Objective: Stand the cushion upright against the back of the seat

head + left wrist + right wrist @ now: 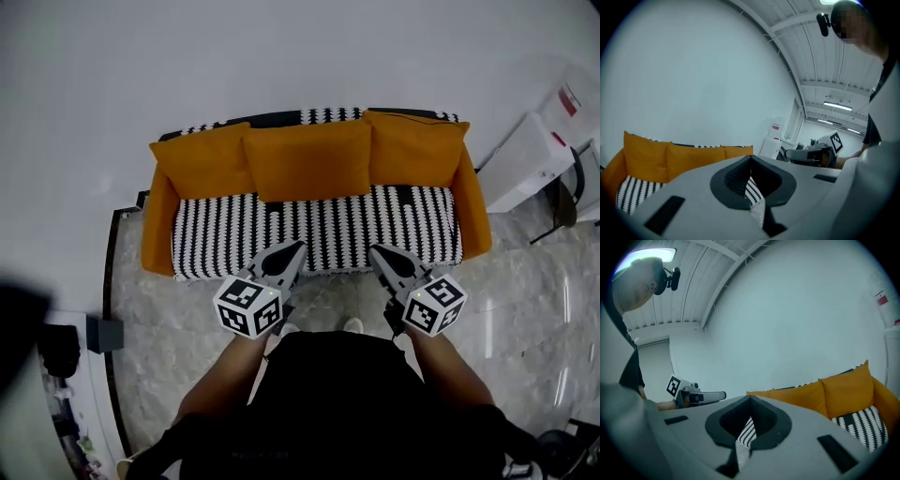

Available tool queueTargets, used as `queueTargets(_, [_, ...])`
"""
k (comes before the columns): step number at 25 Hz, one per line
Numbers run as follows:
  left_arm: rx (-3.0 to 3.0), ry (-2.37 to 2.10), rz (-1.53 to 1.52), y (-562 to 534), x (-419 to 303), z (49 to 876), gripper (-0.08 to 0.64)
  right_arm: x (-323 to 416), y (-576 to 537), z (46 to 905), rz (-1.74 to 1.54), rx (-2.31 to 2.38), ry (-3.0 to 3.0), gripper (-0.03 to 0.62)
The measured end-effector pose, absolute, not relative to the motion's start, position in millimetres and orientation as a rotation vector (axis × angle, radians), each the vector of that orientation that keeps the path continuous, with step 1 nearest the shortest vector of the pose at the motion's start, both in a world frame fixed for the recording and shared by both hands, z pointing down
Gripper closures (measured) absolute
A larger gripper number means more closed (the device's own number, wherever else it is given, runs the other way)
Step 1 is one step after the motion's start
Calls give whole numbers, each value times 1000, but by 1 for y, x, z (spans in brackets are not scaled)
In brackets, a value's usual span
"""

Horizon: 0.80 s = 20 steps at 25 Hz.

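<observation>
Orange cushion (307, 157) stands upper centre, lengthwise across; below, left gripper (299, 246) lies nearer than right gripper (374, 249), both closed, empty.

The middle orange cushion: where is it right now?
In the head view, the middle cushion stands against the sofa back, between the left cushion and the right cushion.

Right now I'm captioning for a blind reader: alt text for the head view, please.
Three orange cushions stand upright along the back of a striped sofa. In front, a person holds the left gripper and right gripper, both shut and empty, pointed at the seat.
</observation>
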<state>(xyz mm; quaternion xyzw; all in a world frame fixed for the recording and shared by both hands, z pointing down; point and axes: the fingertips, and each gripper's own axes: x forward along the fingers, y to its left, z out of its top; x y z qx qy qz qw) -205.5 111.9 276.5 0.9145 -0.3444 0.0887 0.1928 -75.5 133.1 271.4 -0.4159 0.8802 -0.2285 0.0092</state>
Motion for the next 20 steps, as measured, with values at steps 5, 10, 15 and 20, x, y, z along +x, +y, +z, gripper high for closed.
queueTargets(5, [2545,-959,256,115,-227,282,545,-100,142,271,-706,-1316,2770,557])
queueTargets(10, [2534,-951,259,120,-240,283,545,-109,145,268,-710,-1334,2772,557])
queueTargets(15, [2554,-949,276,122,-246,283,545,-116,146,269,-689,-1330,2789,557])
queueTargets(20, [2575,-936,288,126,-246,281,545,-121,147,270,-695,-1316,2795,557])
